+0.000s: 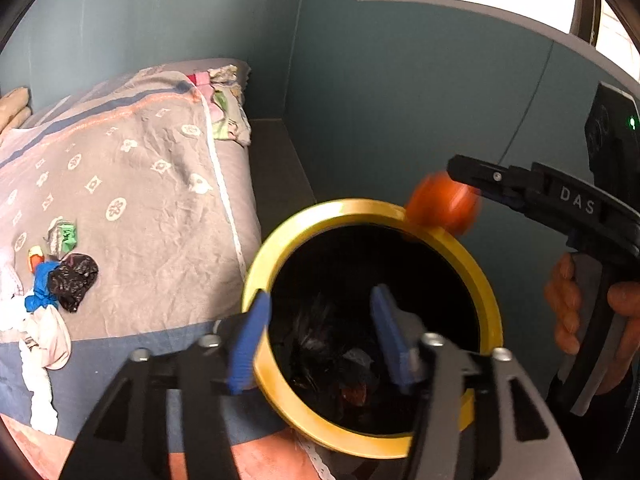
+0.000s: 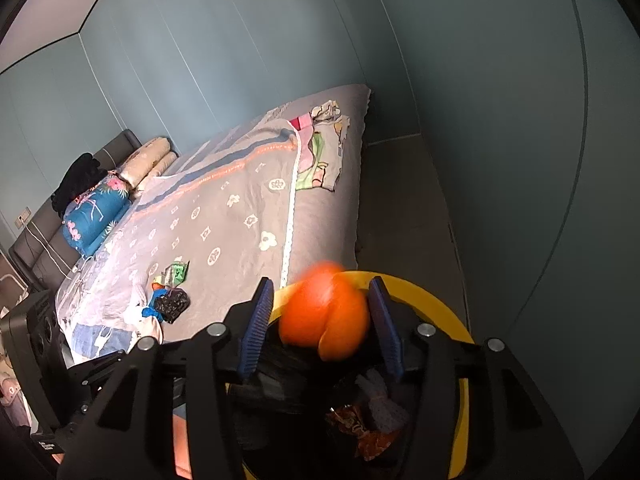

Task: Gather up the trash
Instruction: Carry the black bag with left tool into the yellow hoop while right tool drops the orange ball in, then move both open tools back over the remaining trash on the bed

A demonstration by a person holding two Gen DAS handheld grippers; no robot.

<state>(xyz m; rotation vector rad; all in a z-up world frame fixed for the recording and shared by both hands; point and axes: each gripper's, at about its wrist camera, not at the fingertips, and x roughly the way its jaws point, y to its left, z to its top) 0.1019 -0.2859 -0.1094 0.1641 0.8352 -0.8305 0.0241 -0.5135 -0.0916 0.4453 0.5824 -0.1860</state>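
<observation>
A yellow-rimmed bin lined with a black bag is held at its near rim by my left gripper, one blue pad outside, one inside. My right gripper is open above the bin; it also shows in the left wrist view. An orange peel hangs blurred between its fingers, not pinched; in the left wrist view the peel is over the bin's far rim. Wrappers lie inside the bin. A pile of trash lies on the bed: black bag, blue scrap, green wrapper.
The bed with a grey patterned cover fills the left. Folded clothes lie at its far corner, pillows and a blue bundle at the head. A narrow floor strip runs between bed and blue-grey wall. White cloth lies beside the trash.
</observation>
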